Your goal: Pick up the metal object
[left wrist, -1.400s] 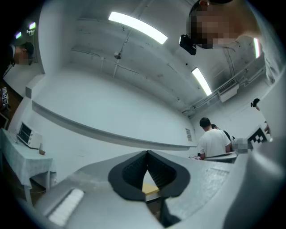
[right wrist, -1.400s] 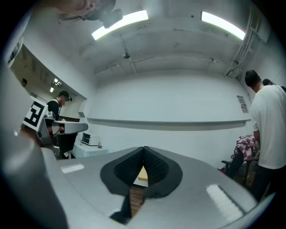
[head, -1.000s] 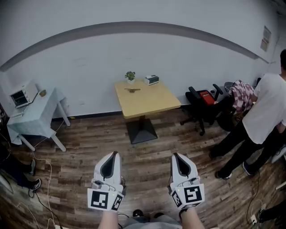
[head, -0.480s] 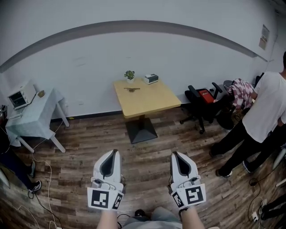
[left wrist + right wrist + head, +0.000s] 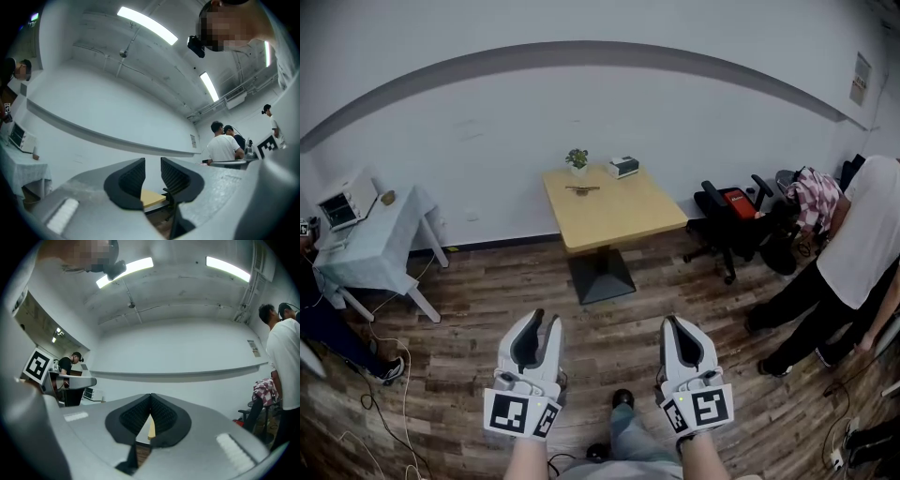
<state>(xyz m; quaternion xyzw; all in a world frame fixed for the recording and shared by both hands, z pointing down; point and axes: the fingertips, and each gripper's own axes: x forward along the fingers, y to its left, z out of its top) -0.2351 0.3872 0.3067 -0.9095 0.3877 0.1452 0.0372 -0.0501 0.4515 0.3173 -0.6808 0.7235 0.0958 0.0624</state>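
A small dark metal object (image 5: 581, 188) lies on the far part of a square wooden table (image 5: 619, 220) across the room. Both grippers are held low in front of me, far from that table. My left gripper (image 5: 547, 322) has a narrow gap between its jaws, which are opening with nothing between them; the table (image 5: 152, 198) shows through the gap. My right gripper (image 5: 672, 323) is shut, its pads meeting at the tips and holding nothing.
A potted plant (image 5: 577, 160) and a small box (image 5: 622, 167) stand at the table's back edge. A white side table (image 5: 375, 248) stands at the left. At the right are a black office chair (image 5: 733, 223) and a person in a white shirt (image 5: 853, 253). Cables run over the wooden floor (image 5: 478, 319).
The left gripper's jaws have parted slightly; they were together before. The view has shifted a little, and my foot now shows between the grippers. The person at the right has leaned over.
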